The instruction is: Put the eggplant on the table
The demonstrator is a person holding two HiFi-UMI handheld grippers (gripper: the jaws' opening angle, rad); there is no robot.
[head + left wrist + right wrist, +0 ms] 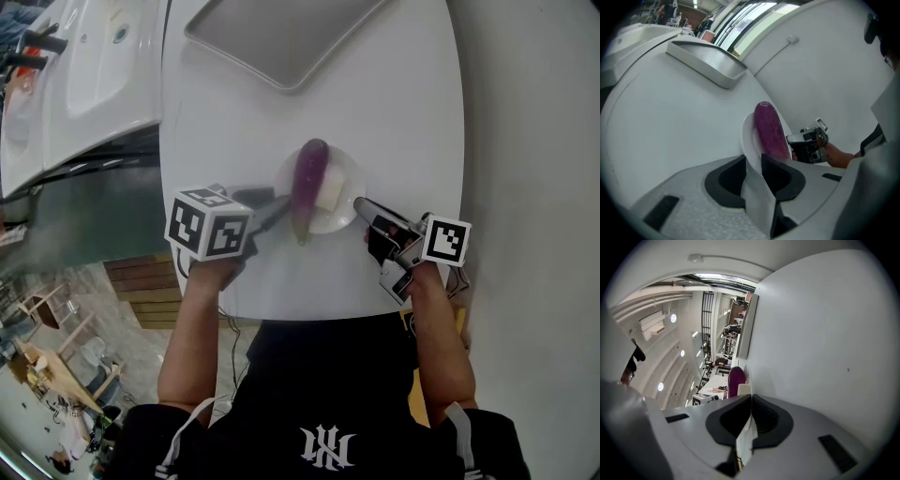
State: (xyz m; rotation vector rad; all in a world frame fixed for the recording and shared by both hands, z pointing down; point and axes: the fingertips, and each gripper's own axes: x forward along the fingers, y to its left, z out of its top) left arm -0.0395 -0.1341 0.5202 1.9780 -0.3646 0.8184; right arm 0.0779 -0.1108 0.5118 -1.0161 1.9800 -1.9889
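A purple eggplant [309, 180] lies lengthwise on a small white plate [350, 170] in the middle of the white round table [394, 94], with a white block [331, 193] beside it. My left gripper [278, 208] is shut on the plate's left rim. My right gripper [360, 204] is shut on its right rim. In the left gripper view the plate's rim [747, 140] runs in between the pads of the left gripper [753, 164], and the eggplant [771, 131] lies just beyond. The right gripper view has the eggplant [736, 379] and the block [744, 390] right past the right gripper [751, 401].
A grey rectangular tray [281, 37] sits at the far side of the table, also visible as the tray [705, 58] in the left gripper view. A white sink unit [84, 66] stands off the table's left. The table's near edge is close to the person's body.
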